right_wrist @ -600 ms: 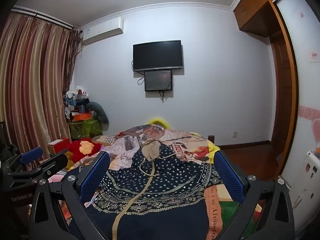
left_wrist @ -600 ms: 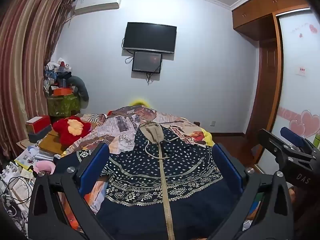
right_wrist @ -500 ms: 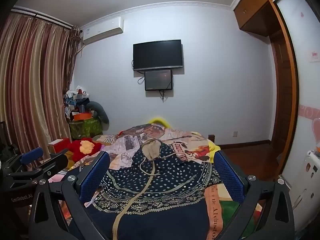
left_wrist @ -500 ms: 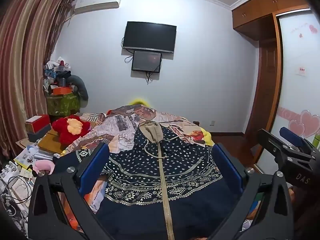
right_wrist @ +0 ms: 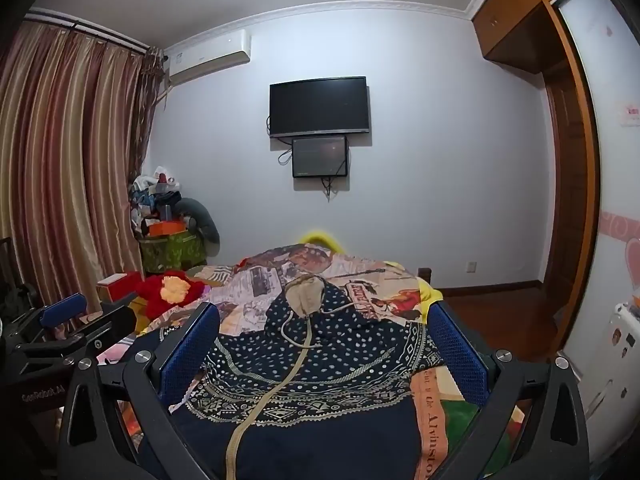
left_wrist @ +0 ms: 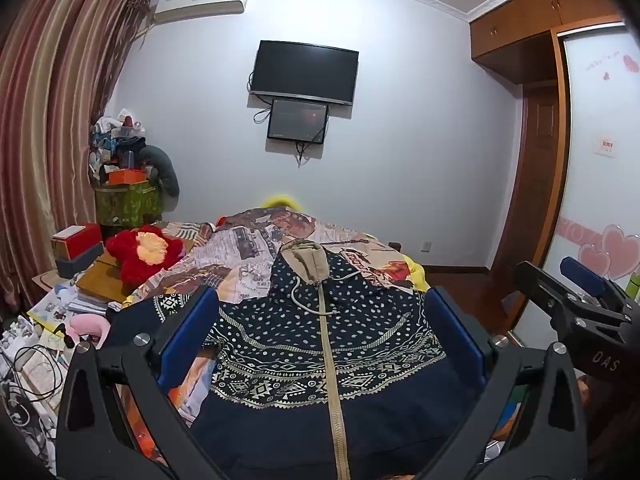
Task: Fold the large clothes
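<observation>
Curtain [left_wrist: 48, 128]: striped, brown and pink, hanging down the far left wall.
Clutter pile [left_wrist: 124, 176]: boxes and cloth stacked in the left corner beside the curtain.
Red plush toy [left_wrist: 142, 252]: lying at the bed's left edge, near a red box [left_wrist: 76, 240].
Left tool [left_wrist: 320, 332]: jaws spread wide, holding nothing, hovering above the near end of the garment; its blue pads [left_wrist: 188, 336] frame the fabric on both sides.
Hooded jacket [left_wrist: 320, 344]: dark navy with white dots and patterned bands, laid flat on the bed, zipped front facing up, tan hood [left_wrist: 306, 260] pointing toward the far wall, hem nearest the cameras.
Bed [left_wrist: 248, 240]: covered with a newspaper-print sheet, the jacket lying along its middle.
Television [left_wrist: 304, 72]: dark, mounted on the far wall above a smaller screen.
Right tool [right_wrist: 320, 344]: jaws likewise spread and empty, above the jacket's near right part.
Wardrobe [left_wrist: 540, 20]: wooden, along the right wall.
</observation>
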Motion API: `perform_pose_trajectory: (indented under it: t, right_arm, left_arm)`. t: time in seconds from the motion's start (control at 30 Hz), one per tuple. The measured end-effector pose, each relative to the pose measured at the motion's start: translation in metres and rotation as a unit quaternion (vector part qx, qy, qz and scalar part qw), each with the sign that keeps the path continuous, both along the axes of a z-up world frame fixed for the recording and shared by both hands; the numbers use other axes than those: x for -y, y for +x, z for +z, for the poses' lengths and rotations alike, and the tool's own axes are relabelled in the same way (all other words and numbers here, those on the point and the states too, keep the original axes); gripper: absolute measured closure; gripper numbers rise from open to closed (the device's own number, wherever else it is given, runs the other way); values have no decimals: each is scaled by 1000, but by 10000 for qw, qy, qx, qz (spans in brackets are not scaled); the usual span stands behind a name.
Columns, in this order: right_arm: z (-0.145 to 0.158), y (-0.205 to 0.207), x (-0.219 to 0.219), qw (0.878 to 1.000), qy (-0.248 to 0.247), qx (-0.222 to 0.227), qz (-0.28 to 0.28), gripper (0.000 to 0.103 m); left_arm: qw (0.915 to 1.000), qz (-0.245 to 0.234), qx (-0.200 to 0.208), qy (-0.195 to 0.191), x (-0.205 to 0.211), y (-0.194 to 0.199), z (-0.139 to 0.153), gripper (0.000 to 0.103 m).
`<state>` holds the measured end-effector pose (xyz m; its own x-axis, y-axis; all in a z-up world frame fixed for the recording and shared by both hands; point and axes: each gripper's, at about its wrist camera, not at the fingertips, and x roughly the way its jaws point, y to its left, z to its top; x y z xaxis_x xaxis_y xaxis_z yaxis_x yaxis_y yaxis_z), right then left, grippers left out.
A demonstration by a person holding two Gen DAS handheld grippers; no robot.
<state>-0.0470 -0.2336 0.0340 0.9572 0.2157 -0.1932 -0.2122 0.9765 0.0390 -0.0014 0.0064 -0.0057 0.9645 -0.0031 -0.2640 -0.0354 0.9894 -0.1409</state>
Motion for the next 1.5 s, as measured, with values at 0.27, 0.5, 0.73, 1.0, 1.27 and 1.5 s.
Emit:
perform_pose_trajectory:
  t: [0.27,0.5,0.73,1.0,1.27,1.5]
  right_arm:
    - [0,1,-3,10000,-17,-35,14,0]
    - [-2,2,-4,10000,-3,-40,35,0]
    - [-5,2,-12,9999,-12,-55,87,0]
    - [-4,4,-11,9999,-17,-80,120,0]
    - [-5,4,-11,9999,-17,-79,114,0]
    - [-5,4,-11,9999,-14,-80,114,0]
  left_arm:
    - [10000,8,-39,-43,-3,3,1,0]
    - [10000,-9,-70,-42,-5,3,0,0]
    - [10000,-3,-70,-45,-5,3,-1,0]
    - [9999,19,-93,-119,-9,1,-3,0]
    - [9998,34,-101,-140,-10,3,-3,0]
    - [9998,33,-103,-143,-10,3,-3,0]
